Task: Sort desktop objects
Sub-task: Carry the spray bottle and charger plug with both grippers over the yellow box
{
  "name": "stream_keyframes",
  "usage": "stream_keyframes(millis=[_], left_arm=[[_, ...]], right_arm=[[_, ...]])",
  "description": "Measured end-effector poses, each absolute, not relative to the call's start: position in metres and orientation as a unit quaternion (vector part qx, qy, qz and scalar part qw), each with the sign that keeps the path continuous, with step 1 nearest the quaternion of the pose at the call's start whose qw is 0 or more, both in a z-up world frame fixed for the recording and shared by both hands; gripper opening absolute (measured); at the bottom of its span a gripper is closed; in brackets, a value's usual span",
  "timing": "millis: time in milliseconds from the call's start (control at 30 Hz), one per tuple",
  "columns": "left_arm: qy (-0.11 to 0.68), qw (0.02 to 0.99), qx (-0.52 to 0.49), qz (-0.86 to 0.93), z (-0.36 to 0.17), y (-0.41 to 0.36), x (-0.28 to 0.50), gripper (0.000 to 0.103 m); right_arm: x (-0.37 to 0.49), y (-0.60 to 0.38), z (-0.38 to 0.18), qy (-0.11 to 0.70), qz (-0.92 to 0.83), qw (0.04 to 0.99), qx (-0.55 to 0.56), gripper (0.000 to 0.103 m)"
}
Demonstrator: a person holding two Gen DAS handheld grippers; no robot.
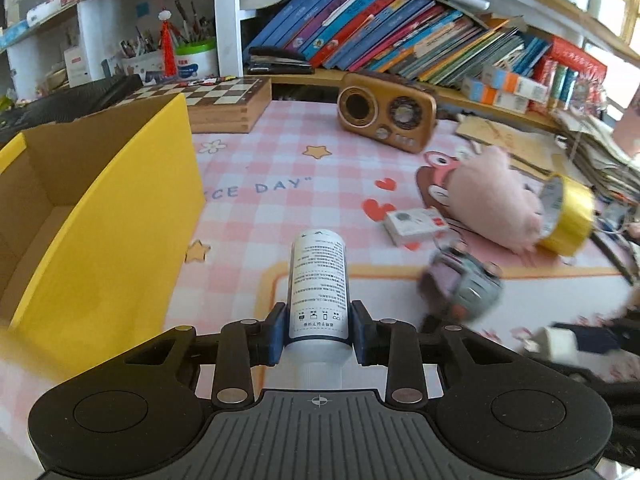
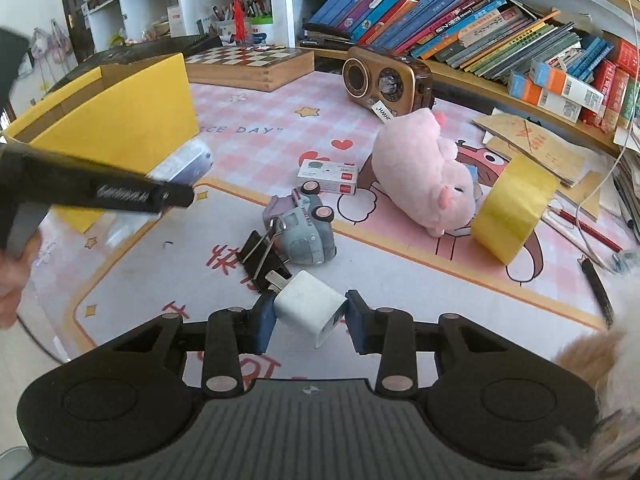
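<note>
Left claw point(image 1: 319, 330) is clamped on a white bottle point(image 1: 319, 280), raised above the worktop point(image 1: 280, 168) just right of the open yellow box point(image 1: 108, 216); right claw point(image 2: 310, 316) sits nearly closed around a white charger point(image 2: 310, 306), its left pad touching, the right a sliver off; beyond it lie a binder clip point(image 2: 262, 256), toy car point(image 2: 306, 224), small carton point(image 2: 328, 176), pink plush point(image 2: 420, 172) and yellow tape roll point(image 2: 512, 208) to the right.
</note>
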State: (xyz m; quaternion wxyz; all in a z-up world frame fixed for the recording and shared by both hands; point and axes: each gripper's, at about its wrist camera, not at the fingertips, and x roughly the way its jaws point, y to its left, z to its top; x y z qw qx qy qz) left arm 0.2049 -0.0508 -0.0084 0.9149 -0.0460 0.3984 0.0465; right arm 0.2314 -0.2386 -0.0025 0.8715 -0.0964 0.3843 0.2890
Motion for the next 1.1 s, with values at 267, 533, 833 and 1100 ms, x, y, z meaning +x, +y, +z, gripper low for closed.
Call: stream_keyframes(millis=[267, 533, 833, 1100], left_arm=[[0.376, 0.923, -0.063, 0.051, 0.014, -0.056, 0.144, 0.031], [0.368, 0.923, -0.082, 0.076, 0.026, -0.05, 0.096, 0.031], [0.365, 0.926, -0.08, 0.047, 0.032, -0.027, 0.053, 0.031], [0.357, 0.931, -0.072, 0.017, 0.037, -0.002, 0.019, 0.031]], right_arm=[[0.204, -0.239, 0.011, 0.377, 0.304, 0.87, -0.095, 0.035], [0.177, -0.229, 0.024, 0.374, 0.31, 0.869, -0.092, 0.035], [0.13, -0.201, 0.033, 0.373, 0.301, 0.873, -0.086, 0.035], [0.088, -0.171, 0.038, 0.372, 0.285, 0.88, -0.078, 0.035]])
